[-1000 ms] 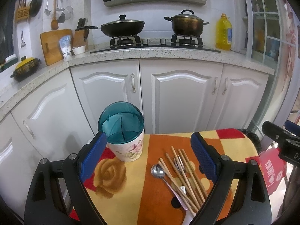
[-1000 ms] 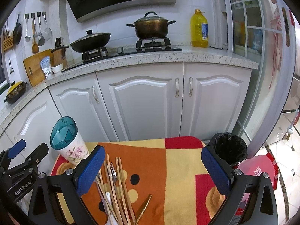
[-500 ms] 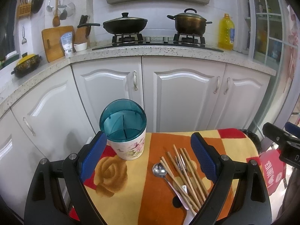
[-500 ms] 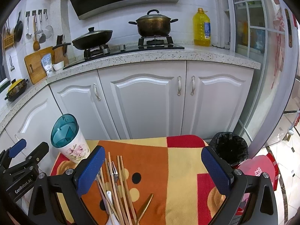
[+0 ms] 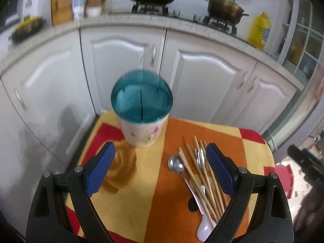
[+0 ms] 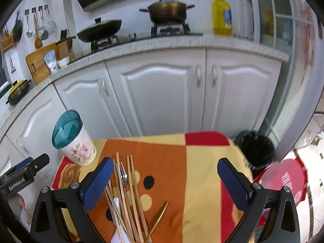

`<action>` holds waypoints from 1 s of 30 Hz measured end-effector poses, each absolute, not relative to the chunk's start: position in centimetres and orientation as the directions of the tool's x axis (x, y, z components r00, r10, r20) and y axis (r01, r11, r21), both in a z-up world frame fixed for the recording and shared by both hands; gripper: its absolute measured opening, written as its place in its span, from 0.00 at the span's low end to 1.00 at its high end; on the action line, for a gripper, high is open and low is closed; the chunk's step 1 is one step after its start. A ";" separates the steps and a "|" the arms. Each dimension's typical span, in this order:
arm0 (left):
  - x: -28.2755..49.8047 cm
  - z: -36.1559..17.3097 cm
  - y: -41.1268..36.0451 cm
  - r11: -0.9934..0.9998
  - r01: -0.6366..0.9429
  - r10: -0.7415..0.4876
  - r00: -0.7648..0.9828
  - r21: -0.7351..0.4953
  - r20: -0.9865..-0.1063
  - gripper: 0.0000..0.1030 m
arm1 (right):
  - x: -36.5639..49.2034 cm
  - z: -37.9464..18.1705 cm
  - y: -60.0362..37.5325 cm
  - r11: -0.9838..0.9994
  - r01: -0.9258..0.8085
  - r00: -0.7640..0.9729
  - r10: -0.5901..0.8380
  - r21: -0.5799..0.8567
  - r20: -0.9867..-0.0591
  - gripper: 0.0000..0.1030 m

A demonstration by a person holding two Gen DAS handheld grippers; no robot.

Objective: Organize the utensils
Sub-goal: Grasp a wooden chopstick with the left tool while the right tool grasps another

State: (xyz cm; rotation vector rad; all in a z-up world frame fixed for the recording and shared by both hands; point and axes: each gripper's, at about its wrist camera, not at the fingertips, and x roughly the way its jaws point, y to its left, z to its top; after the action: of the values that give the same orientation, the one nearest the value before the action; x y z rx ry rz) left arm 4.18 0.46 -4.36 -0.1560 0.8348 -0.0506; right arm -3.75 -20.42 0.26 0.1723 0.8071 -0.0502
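Observation:
A floral utensil holder (image 5: 141, 119) with a teal divided insert stands upright at the far left of the small cloth-covered table (image 5: 145, 192); it also shows in the right wrist view (image 6: 75, 141). A pile of wooden chopsticks (image 5: 204, 174), a metal spoon (image 5: 176, 164) and a fork (image 5: 199, 158) lies on the cloth to its right. In the right wrist view the chopsticks (image 6: 129, 190), the fork (image 6: 124, 176) and a gold utensil (image 6: 159, 216) lie close below. My left gripper (image 5: 160, 172) is open and empty, just short of the holder. My right gripper (image 6: 164, 184) is open and empty above the cloth.
White kitchen cabinets (image 6: 162, 93) stand behind the table, with a counter carrying a wok, a pot (image 6: 168, 12) and a yellow oil bottle (image 6: 221, 16). A black-lined bin (image 6: 255, 149) and a red stool (image 6: 283, 178) are right of the table.
My left gripper has moved forward and tilted down; the holder and the utensils now look closer. My right gripper has also dipped down toward the utensils. Both stay open.

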 end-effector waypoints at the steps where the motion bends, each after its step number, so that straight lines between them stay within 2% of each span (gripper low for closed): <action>1: 4.3 -4.8 0.6 0.986 -0.018 -0.114 0.662 -0.167 -0.741 0.89 | -3.6 -0.2 -20.4 0.986 0.098 0.688 0.033 0.137 -0.725 0.98; 3: 4.6 -5.8 0.6 0.985 -0.009 -0.123 0.649 -0.169 -0.751 0.78 | -3.2 -1.4 -19.9 0.988 0.067 0.674 0.057 0.138 -0.737 0.86; 4: 4.8 -6.3 0.6 0.986 -0.002 -0.129 0.636 -0.169 -0.761 0.68 | -2.8 -2.3 -19.7 0.988 0.049 0.659 0.076 0.144 -0.749 0.82; 6: 5.3 -7.6 0.4 0.983 0.014 -0.157 0.594 -0.185 -0.789 0.58 | -2.3 -3.7 -19.5 0.985 0.025 0.634 0.118 0.173 -0.765 0.68; 8: 5.8 -9.0 0.2 0.975 0.025 -0.199 0.553 -0.222 -0.809 0.44 | -1.7 -5.1 -19.4 0.977 0.009 0.608 0.165 0.215 -0.777 0.57; 10: 6.1 -10.1 -0.3 0.968 0.035 -0.229 0.519 -0.247 -0.823 0.43 | -1.0 -6.4 -19.2 0.970 -0.007 0.583 0.202 0.244 -0.787 0.53; 15: 7.5 -11.7 -2.0 0.964 0.064 -0.257 0.486 -0.259 -0.835 0.43 | 1.1 -8.8 -18.5 0.956 -0.061 0.536 0.273 0.286 -0.799 0.53; 26: 11.8 -14.9 -4.4 0.973 0.059 -0.228 0.418 -0.224 -0.879 0.42 | 5.8 -12.6 -17.8 0.943 -0.108 0.444 0.328 0.314 -0.834 0.44; 27: 12.1 -15.1 -4.7 0.973 0.067 -0.229 0.415 -0.222 -0.880 0.40 | 5.9 -12.8 -17.9 0.942 -0.104 0.440 0.332 0.320 -0.834 0.44; 29: 12.6 -15.6 -5.0 0.975 0.074 -0.221 0.406 -0.209 -0.887 0.25 | 6.2 -13.0 -18.0 0.940 -0.104 0.435 0.338 0.326 -0.835 0.44; 30: 12.9 -15.9 -5.2 0.976 0.076 -0.216 0.397 -0.202 -0.892 0.22 | 6.3 -13.1 -18.0 0.939 -0.107 0.433 0.340 0.327 -0.834 0.44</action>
State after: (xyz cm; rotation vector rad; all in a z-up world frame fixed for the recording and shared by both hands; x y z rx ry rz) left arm 12.87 -5.23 -15.90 -0.1364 1.1486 -0.1859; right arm 6.31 -18.03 -13.07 0.2396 1.0899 0.2819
